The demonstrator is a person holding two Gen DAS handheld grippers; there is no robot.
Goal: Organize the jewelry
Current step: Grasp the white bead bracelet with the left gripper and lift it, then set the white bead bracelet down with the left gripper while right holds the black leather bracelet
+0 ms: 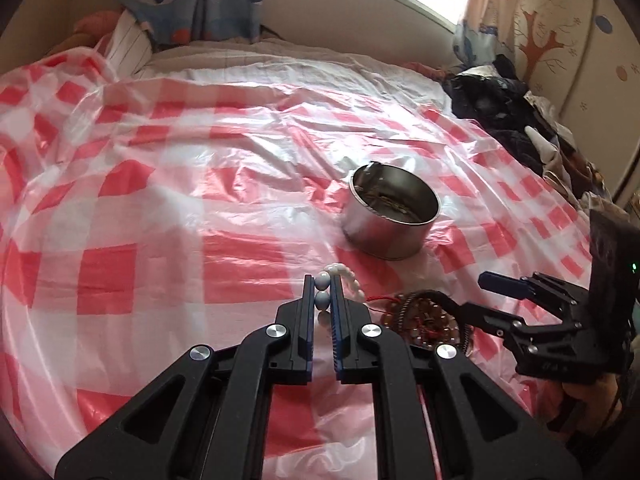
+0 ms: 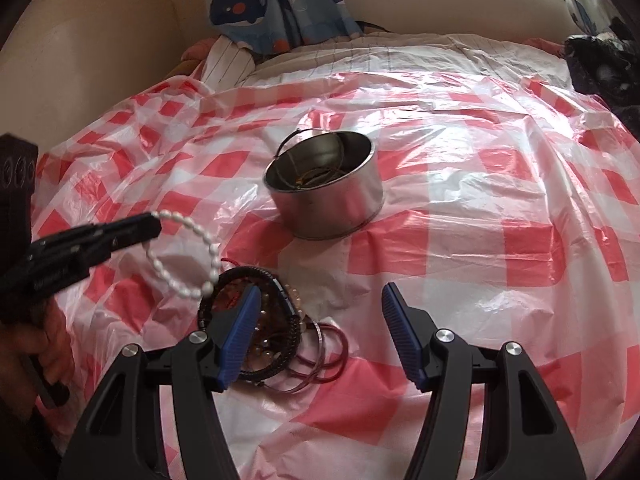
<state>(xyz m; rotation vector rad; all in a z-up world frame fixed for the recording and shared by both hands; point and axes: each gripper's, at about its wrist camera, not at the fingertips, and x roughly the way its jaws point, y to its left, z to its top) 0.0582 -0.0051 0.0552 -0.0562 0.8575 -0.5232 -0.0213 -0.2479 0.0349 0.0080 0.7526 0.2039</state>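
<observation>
Two pale oval beads of a white pearl-bead bracelet (image 1: pixel 340 278) were pinched between the closed blue-padded jaws of the left gripper (image 1: pixel 322 280), and the rest of the loop was seen hanging clear of the sheet in the right wrist view. The right gripper (image 2: pixel 316 300) was held with its jaws spread wide and nothing between them, just above a heap of dark beaded bracelets and thin maroon bangles (image 2: pixel 276 332); the pieces could not be counted reliably. One round steel tin (image 2: pixel 326 184), with what seemed some thin jewelry inside, was set beyond the heap on the red-and-white checked plastic sheet (image 2: pixel 500 216).
</observation>
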